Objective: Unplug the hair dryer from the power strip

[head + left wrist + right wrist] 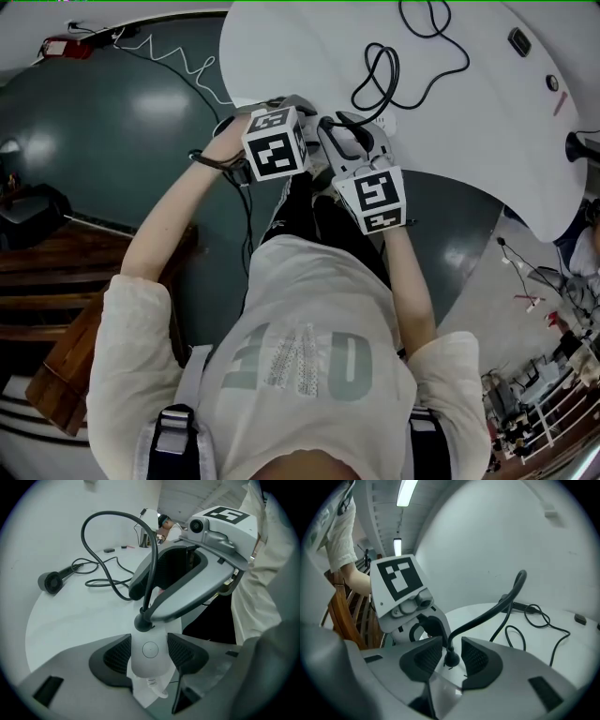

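though near table (487,141) edge, plug (451,658) between jaws

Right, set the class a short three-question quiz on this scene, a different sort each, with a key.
1. What stands between the right gripper's jaws?
2. The left gripper is clamped on: A) the hair dryer; B) the power strip; C) a mug.
3. True or false: the hair dryer lies on the white table, apart from both grippers.

Key: 1. The black plug. 2. B. 3. True.
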Demonstrator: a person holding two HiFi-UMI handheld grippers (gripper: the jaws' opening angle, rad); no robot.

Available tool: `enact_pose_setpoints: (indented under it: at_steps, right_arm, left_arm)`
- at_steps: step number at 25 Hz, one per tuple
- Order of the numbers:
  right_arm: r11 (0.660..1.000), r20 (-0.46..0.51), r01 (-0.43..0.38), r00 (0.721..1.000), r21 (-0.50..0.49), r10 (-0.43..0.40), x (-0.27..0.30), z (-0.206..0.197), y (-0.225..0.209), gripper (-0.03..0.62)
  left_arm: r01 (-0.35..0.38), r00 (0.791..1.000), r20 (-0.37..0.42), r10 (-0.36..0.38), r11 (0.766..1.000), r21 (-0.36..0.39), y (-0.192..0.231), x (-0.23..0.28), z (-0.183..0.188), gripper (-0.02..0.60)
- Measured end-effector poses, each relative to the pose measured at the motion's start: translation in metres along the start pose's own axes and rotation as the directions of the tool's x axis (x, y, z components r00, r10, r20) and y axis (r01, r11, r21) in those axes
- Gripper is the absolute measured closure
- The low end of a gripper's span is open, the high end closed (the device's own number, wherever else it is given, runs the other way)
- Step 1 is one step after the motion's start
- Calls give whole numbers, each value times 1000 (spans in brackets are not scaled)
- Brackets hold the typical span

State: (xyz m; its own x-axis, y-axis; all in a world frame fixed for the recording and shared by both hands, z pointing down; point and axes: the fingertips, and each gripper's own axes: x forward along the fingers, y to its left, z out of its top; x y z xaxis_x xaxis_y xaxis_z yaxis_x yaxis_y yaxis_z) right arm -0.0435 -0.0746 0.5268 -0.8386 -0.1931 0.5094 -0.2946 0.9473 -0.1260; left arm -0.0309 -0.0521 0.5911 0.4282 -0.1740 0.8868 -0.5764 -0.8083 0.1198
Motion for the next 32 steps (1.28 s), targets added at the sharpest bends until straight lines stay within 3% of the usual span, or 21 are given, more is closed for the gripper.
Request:
enact_pose_setpoints:
  at_steps: [5, 13, 18, 25, 32]
  right_arm:
    - [999, 2, 9, 1000, -37, -9, 13, -10, 3, 530]
    - [997, 22, 38, 999, -68, -36, 12, -6, 5, 551]
    - [973, -20, -10, 1000, -231, 6, 11, -4, 10, 553]
    - [997, -16, -24, 1000, -71, 23, 9, 0, 3, 556]
    - [998, -8, 0, 1000, -67, -1, 2, -2, -2, 556]
  left_arm:
    - [-5, 1000, 0, 5, 1000, -3, 0, 0, 0, 330]
    - [-11, 999, -40, 12, 1000, 22, 0, 1, -1, 330]
    - [32, 996, -84, -31, 999, 21, -1, 3, -1, 330]
    - [74, 986, -151, -71, 997, 13, 0, 7, -1, 330]
    - [126, 978, -168, -124, 992, -3, -3, 16, 2, 322]
